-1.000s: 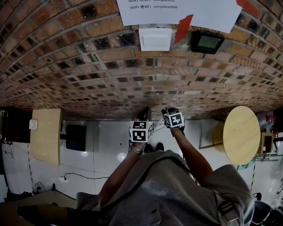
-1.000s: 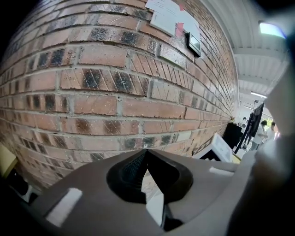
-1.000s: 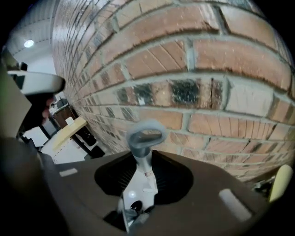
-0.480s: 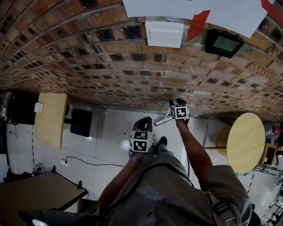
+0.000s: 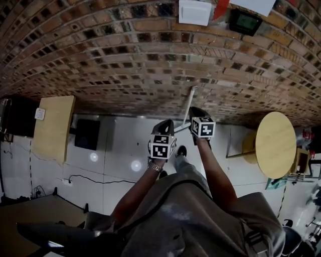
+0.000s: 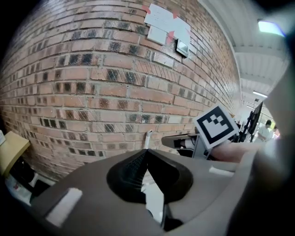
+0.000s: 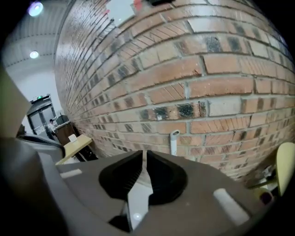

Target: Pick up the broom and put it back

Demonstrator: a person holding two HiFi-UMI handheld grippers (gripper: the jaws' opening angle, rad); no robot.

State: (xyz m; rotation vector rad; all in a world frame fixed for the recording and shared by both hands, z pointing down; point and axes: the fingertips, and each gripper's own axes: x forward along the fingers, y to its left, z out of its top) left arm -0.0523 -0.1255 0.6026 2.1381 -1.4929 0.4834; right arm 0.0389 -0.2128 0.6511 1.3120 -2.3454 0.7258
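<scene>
The broom's pale handle (image 5: 190, 103) leans upright against the brick wall (image 5: 115, 60), standing free of both grippers. Its top end shows beyond the jaws in the left gripper view (image 6: 148, 139) and the right gripper view (image 7: 174, 143). My right gripper (image 5: 196, 113) is just below and right of the handle; its jaws (image 7: 144, 153) are closing, with a thin slit left and nothing between them. The left gripper (image 5: 164, 126) hangs lower left of it, its tips (image 6: 146, 151) meeting, empty. The right gripper's marker cube (image 6: 215, 126) shows in the left gripper view.
A round wooden table (image 5: 275, 145) stands at the right near the wall. At the left are a rectangular wooden table (image 5: 52, 128) and a black box (image 5: 86, 134). A cable (image 5: 95, 179) runs over the white floor. A white box (image 5: 195, 12) hangs on the wall.
The handle was between the two grippers a second ago, with the right one at it. Now it leans on the wall alone, and the right gripper has let go and narrowed its jaws.
</scene>
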